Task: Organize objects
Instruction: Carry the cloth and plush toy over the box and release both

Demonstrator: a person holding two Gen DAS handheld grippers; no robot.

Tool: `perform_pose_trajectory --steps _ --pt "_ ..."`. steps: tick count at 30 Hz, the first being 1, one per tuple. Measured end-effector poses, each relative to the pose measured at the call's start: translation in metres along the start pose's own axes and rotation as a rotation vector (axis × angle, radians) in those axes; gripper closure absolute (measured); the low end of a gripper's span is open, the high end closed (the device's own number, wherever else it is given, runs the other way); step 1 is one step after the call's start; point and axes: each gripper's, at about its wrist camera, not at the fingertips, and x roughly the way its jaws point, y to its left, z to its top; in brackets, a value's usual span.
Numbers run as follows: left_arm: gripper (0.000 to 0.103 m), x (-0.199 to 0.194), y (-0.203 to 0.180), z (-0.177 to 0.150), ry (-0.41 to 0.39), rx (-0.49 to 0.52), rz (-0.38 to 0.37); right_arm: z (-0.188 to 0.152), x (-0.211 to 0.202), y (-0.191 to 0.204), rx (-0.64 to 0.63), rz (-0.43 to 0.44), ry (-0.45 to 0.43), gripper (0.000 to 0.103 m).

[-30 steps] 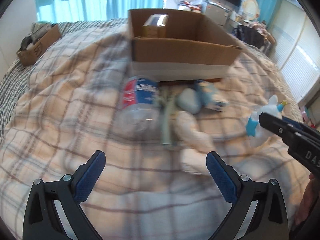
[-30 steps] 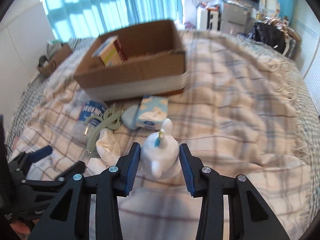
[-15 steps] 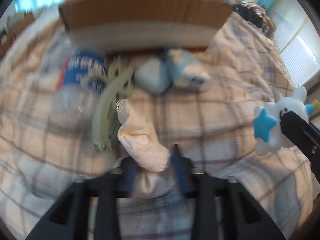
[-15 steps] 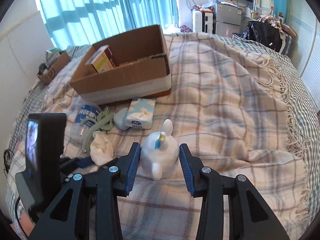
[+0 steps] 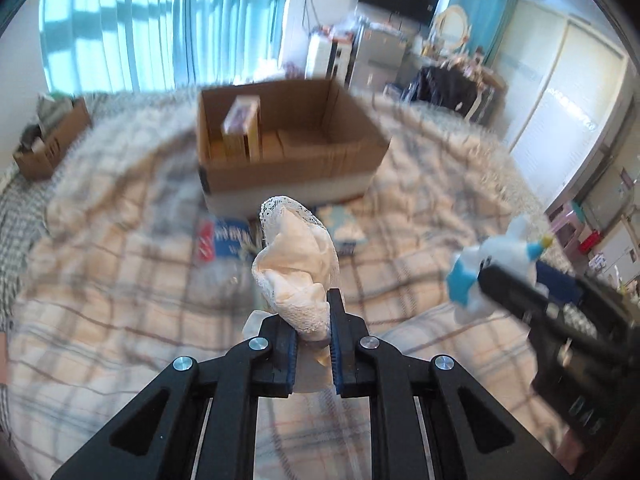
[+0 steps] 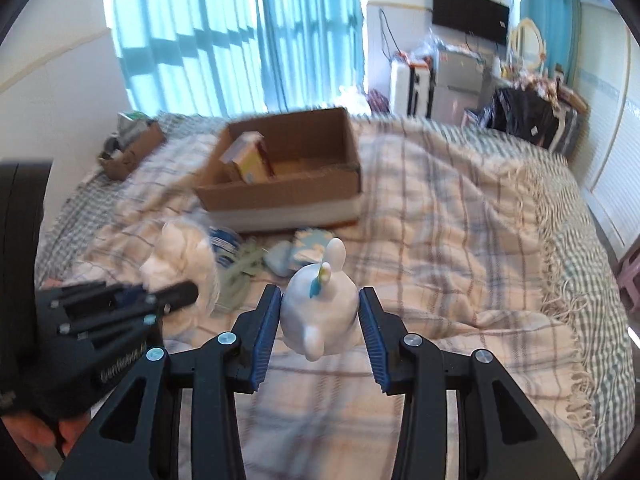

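My left gripper (image 5: 312, 316) is shut on a cream lace-edged cloth (image 5: 298, 264) and holds it above the plaid bedspread. It also shows in the right wrist view (image 6: 180, 256). My right gripper (image 6: 320, 316) is shut on a white unicorn toy (image 6: 320, 312), which shows with its blue star in the left wrist view (image 5: 492, 268). An open cardboard box (image 5: 288, 148) with a small carton (image 5: 240, 120) inside stands on the bed ahead; it also shows in the right wrist view (image 6: 288, 176).
In front of the box lie a plastic bottle with a blue label (image 5: 224, 240), a tissue pack (image 6: 308, 244), a pale blue item (image 6: 278, 258) and a green clip (image 6: 240, 268). A small box (image 5: 52, 144) sits far left. Furniture stands beyond the bed.
My left gripper came down, shut on the cloth and lifted it off the bed. My right gripper has risen a little with the unicorn toy still held.
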Motion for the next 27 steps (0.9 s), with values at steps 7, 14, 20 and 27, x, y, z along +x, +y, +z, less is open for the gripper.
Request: perform_pose_trajectory --steps 7,14,20,27 --pt "0.09 -0.045 0.006 0.038 -0.081 0.056 0.012 0.033 -0.052 0.029 -0.129 0.0 -0.11 0.063" --pt "0.09 -0.049 0.016 0.101 -0.157 0.056 0.02 0.114 -0.079 0.031 -0.197 0.004 -0.231 0.063" --pt "0.09 -0.007 0.016 0.15 -0.156 0.07 0.002 0.16 -0.042 0.019 -0.181 -0.001 -0.237 0.063" --pt "0.09 0.083 0.007 0.188 -0.089 0.15 -0.043 0.186 0.068 -0.012 -0.111 -0.022 -0.142 0.063"
